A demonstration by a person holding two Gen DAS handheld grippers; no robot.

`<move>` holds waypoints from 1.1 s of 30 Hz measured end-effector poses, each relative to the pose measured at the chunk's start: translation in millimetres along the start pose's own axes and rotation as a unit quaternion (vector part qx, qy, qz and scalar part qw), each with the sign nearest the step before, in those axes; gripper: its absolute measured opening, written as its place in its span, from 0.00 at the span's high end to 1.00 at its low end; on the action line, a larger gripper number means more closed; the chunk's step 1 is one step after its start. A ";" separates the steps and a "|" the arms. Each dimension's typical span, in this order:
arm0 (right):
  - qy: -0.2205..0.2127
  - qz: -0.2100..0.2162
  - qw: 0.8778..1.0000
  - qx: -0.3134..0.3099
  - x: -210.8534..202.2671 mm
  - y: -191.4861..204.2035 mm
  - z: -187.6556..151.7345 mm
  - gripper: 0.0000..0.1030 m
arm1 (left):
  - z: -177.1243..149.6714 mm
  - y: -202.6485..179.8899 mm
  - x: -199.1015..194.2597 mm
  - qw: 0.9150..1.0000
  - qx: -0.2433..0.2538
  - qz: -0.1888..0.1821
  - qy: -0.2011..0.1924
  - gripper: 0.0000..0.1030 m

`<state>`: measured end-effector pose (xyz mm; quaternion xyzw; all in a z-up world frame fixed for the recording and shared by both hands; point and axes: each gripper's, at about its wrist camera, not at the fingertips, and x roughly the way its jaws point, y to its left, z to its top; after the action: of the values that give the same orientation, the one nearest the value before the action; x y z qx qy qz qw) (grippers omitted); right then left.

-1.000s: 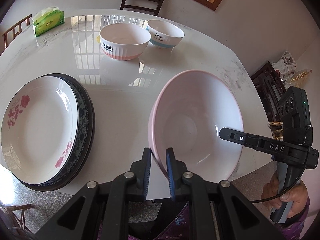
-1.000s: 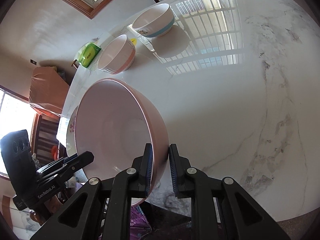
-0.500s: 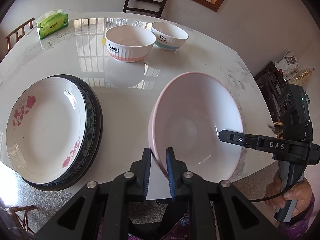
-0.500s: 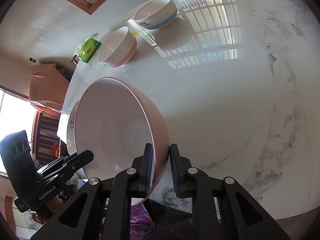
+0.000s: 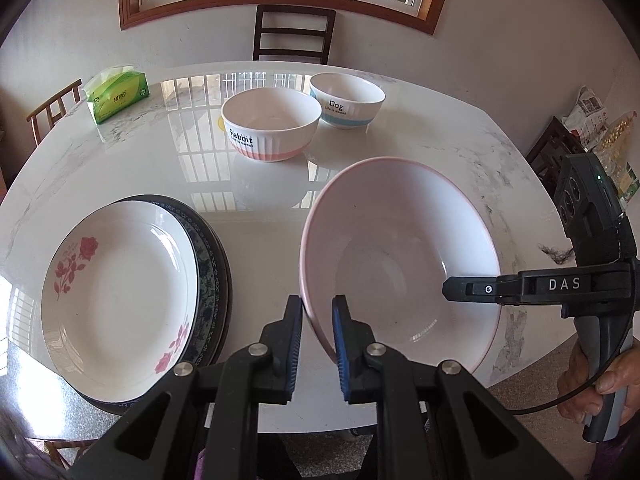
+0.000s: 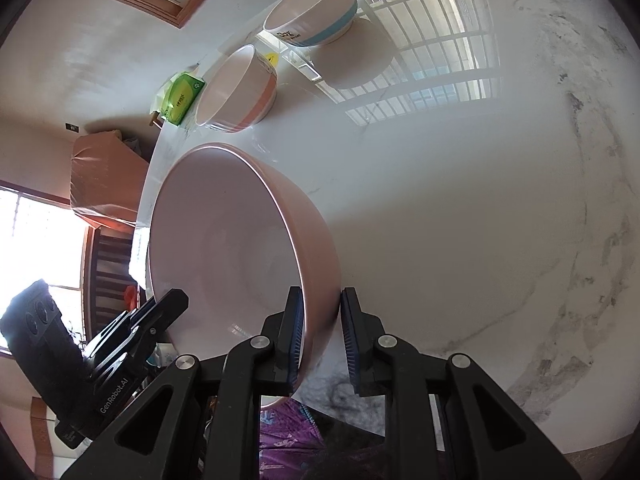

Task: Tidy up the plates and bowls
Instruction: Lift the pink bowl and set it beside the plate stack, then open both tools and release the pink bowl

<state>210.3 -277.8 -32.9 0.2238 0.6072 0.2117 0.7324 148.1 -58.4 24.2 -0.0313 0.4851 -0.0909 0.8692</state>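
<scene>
I see a pale pink bowl (image 5: 400, 256) on my white, grey-veined marble table (image 5: 160, 168). The top plate (image 5: 120, 292) is white with red roses (over a dark blue patterned plate (image 5: 208, 264)). The "Rabbit" bowl (image 5: 272, 128) has a salmon band, the "Dog" bowl (image 5: 348, 100) light blue. The tissue pack (image 5: 118, 94) is green.

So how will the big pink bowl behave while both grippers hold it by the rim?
The big pink bowl looks glazed, so probably slippery between the fingers. It seems rigid and likely heavy. It would probably chip on the marble table.
</scene>
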 end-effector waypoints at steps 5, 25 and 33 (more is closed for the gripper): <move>0.013 0.020 1.000 0.015 6.2 -4.0 -0.1 0.78 | 0.8 0.1 2.2 1.000 0.006 0.013 -0.002 0.84; 0.028 0.061 0.997 0.033 15.6 -3.4 1.2 0.70 | 9.4 5.8 7.3 1.000 0.002 0.009 0.017 0.77; 0.001 0.033 0.999 -0.021 4.5 11.5 0.1 0.50 | 11.8 6.0 3.1 1.000 0.005 0.003 0.013 0.70</move>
<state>210.8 -265.8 -29.7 0.2285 0.5955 0.2488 0.7289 160.5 -53.4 27.0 -0.0241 0.4960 -0.0916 0.8631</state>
